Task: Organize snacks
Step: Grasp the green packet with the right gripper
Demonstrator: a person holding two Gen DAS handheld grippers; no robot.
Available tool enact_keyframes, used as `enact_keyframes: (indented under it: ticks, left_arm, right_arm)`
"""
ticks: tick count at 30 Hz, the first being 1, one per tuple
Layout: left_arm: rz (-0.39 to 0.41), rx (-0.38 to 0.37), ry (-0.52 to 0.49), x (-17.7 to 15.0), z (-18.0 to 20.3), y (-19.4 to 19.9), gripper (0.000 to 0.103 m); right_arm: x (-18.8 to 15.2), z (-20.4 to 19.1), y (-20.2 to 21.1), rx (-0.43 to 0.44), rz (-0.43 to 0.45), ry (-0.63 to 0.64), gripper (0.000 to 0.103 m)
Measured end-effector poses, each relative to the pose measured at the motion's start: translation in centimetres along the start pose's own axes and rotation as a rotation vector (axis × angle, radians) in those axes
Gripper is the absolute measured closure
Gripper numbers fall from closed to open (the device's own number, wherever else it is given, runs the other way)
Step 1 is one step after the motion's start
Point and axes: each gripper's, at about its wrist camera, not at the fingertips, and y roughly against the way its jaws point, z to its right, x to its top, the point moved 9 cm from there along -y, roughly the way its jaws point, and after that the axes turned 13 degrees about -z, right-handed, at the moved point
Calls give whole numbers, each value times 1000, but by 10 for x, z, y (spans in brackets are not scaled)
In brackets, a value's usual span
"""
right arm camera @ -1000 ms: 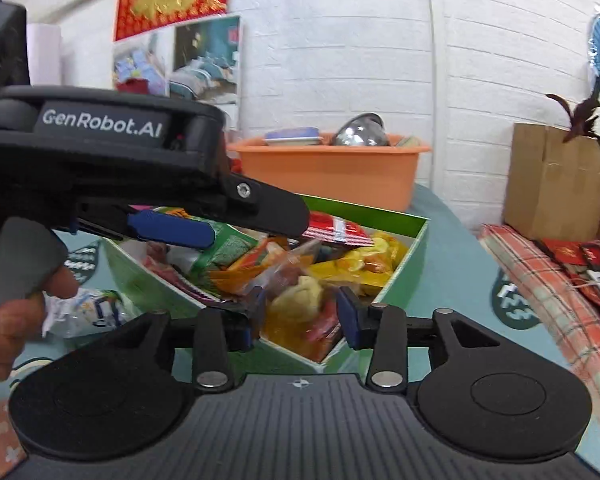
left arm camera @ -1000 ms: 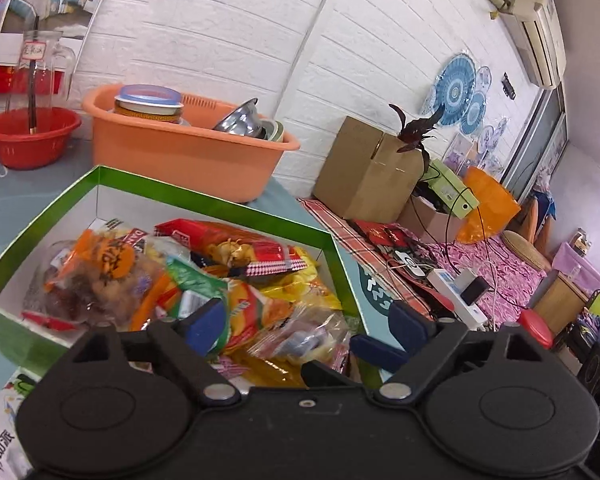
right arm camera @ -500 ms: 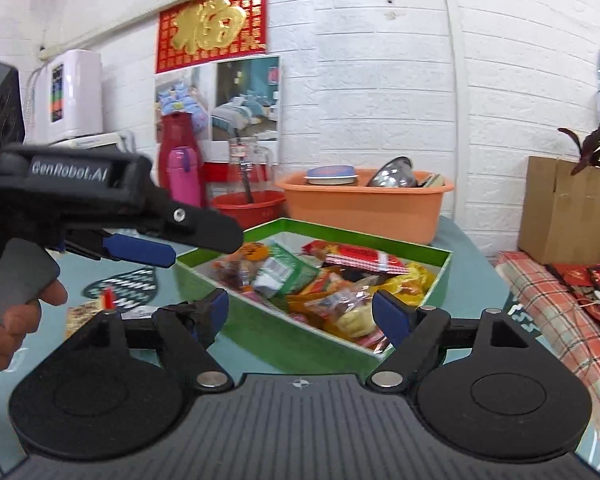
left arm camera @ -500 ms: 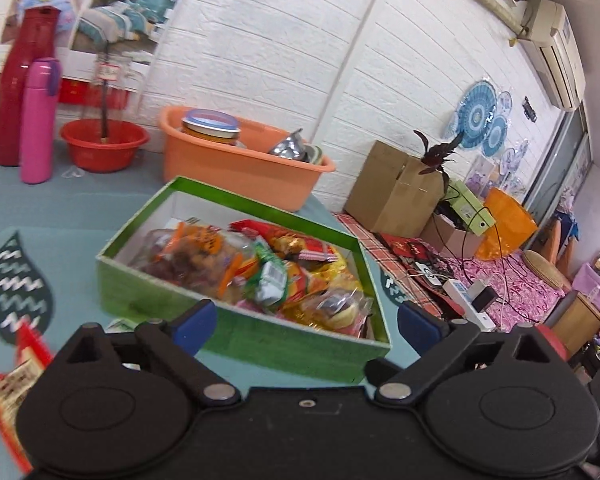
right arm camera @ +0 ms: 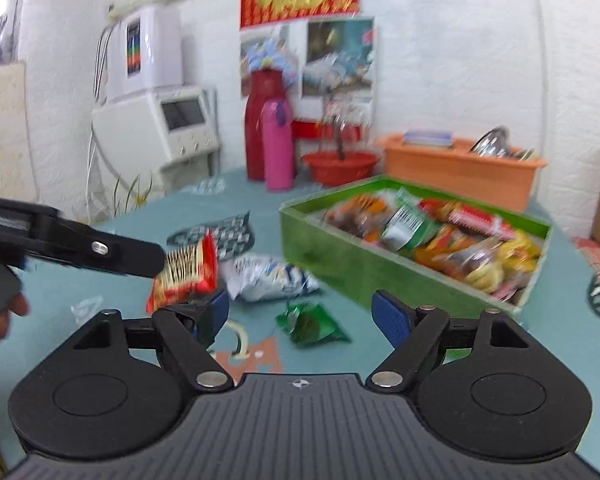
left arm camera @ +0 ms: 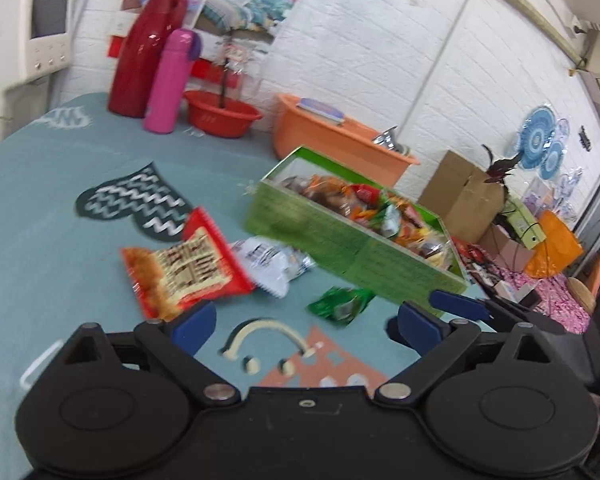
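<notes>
A green box (left arm camera: 352, 242) (right arm camera: 360, 264) full of snack packets stands on the teal table. Three packets lie loose in front of it: a red one (left arm camera: 184, 268) (right arm camera: 188, 268), a white and blue one (left arm camera: 272, 260) (right arm camera: 268, 272), and a small green one (left arm camera: 340, 304) (right arm camera: 310, 322). My left gripper (left arm camera: 304, 324) is open and empty above the table, just short of the loose packets. My right gripper (right arm camera: 300, 314) is open and empty, with the small green packet between its fingertips in view. The left gripper's arm shows in the right wrist view (right arm camera: 80, 242).
A red thermos (left arm camera: 144, 52), a pink bottle (left arm camera: 170, 80), a red basin (left arm camera: 222, 114) and an orange tub (left arm camera: 340, 136) stand along the back wall. A cardboard box (left arm camera: 460, 188) and clutter lie to the right. A white appliance (right arm camera: 156, 92) stands at the left.
Both grippers have pulled back from the green box and swung left. The loose packets on the table have come into view. Both jaws have stayed open.
</notes>
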Motion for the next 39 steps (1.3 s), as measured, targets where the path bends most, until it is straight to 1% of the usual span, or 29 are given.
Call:
enact_keyframes:
  ticks: [2, 5, 8, 9, 10, 11, 13, 15, 16, 17, 18, 20, 22, 23, 25, 26, 30, 31, 32, 33, 34, 35, 36, 37, 39]
  left_arm:
    - [-16, 8, 25, -9, -11, 0, 0]
    - [-24, 7, 62, -16, -25, 3, 0]
    - [-19, 14, 84, -16, -34, 4, 0]
    - [-21, 15, 91, -16, -37, 4, 0]
    - [-22, 13, 97, -17, -39, 4, 0]
    - [-24, 8, 99, -18, -39, 3, 0]
    - [-33, -7, 104, -19, -40, 0, 0]
    - [-50, -23, 108, -18, -38, -8, 0]
    - [-59, -32, 109, -18, -37, -12, 0]
    - [-69, -51, 108, -17, -33, -17, 0]
    - [-74, -76, 104, -17, -28, -21, 0]
    - [-90, -125, 104, -17, -19, -30, 0]
    - [-116, -161, 100, -18, -10, -43, 0]
    - [-131, -167, 100, -18, -7, -49, 0]
    - [-147, -168, 100, -18, -4, -59, 0]
    - [-139, -169, 94, -15, -2, -63, 0]
    - [-147, -162, 86, -10, 1, -70, 0]
    - [-149, -157, 80, -10, 1, -71, 2]
    - [-145, -149, 67, -11, 2, -71, 9]
    - [-143, -142, 54, -12, 3, -72, 28]
    - [-143, -144, 45, -13, 4, -73, 37]
    - [-145, -152, 43, -15, 5, -74, 37]
    - [-145, -159, 38, -16, 6, -74, 37]
    - [-147, -160, 33, -18, 8, -74, 37]
    - [-150, -113, -1, -21, 10, -76, 41]
  right_arm:
    - [-2, 0, -24, -21, -47, 25, 0]
    - [3, 2, -48, -58, -64, 53, 0]
    - [10, 4, -66, -67, -74, 77, 0]
    - [9, 5, -71, -63, -90, 81, 0]
    - [6, 5, -75, -60, -124, 77, 7]
    - [2, 3, -77, -49, -164, 63, 29]
    - [-5, -5, -68, 2, -173, 40, 26]
    - [-13, -21, -52, 103, -157, 52, 25]
    - [-16, -27, -45, 135, -147, 61, 22]
    - [-20, -31, -39, 138, -140, 69, 15]
    - [-22, -32, -35, 120, -134, 73, 5]
    - [-26, -33, -31, 72, -123, 86, 0]
    - [-30, -32, -32, 46, -138, 97, 0]
    - [-32, -32, -33, 42, -145, 98, 0]
    - [-34, -34, -34, 52, -153, 108, 0]
    - [-35, -35, -35, 57, -156, 111, 0]
    - [-32, -34, -41, 55, -162, 114, 0]
    - [-29, -33, -41, 54, -153, 114, 0]
    - [-28, -33, -42, 54, -149, 115, 0]
    - [-27, -33, -43, 54, -148, 115, 0]
    - [-27, -33, -45, 56, -155, 115, 0]
    - [-28, -33, -48, 62, -170, 117, 6]
    - [-29, -34, -49, 64, -183, 121, 28]
    - [-28, -36, -48, 59, -179, 128, 30]
    - [-30, -39, -45, 63, -177, 137, 51]
